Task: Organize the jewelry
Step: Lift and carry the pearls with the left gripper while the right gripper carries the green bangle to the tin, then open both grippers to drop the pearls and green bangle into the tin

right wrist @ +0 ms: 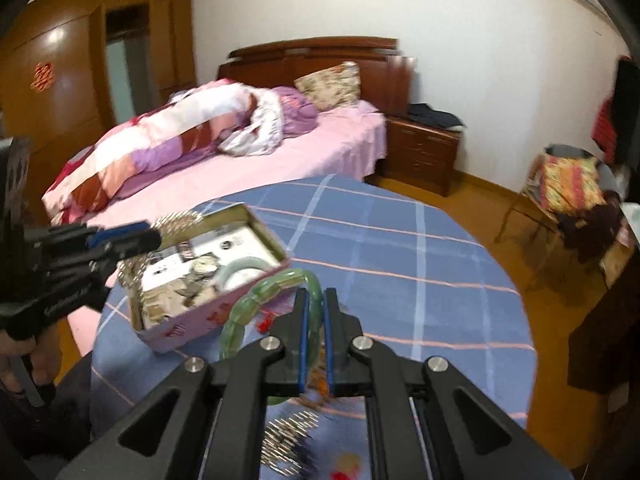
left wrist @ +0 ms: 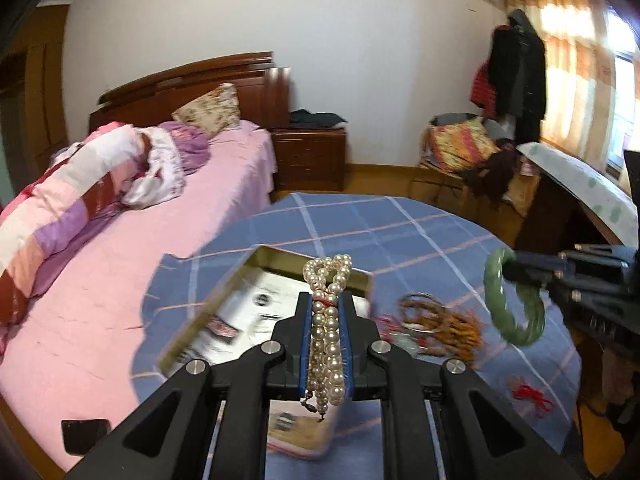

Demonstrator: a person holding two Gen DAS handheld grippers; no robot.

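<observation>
My left gripper [left wrist: 326, 300] is shut on a looped white pearl necklace [left wrist: 327, 320] and holds it above an open metal tin [left wrist: 224, 292]. In the right wrist view the left gripper [right wrist: 154, 236] hangs over the tin [right wrist: 180, 328] with the pearls [right wrist: 176, 220] blurred beside it. My right gripper [right wrist: 315, 300] is shut on a green jade bangle [right wrist: 240, 312], held just right of the tin; it also shows in the left wrist view [left wrist: 508, 268] holding the bangle [left wrist: 516, 320]. The tin holds another pale bangle [right wrist: 240, 272], coins and papers.
A round table with a blue checked cloth [right wrist: 400, 260] carries a pile of bangles and orange beads [left wrist: 436, 320], a red cord [left wrist: 532, 396] and a silver beaded piece [right wrist: 288, 440]. A pink bed [left wrist: 120, 260] lies left. A dark phone [left wrist: 84, 434] rests on the bed.
</observation>
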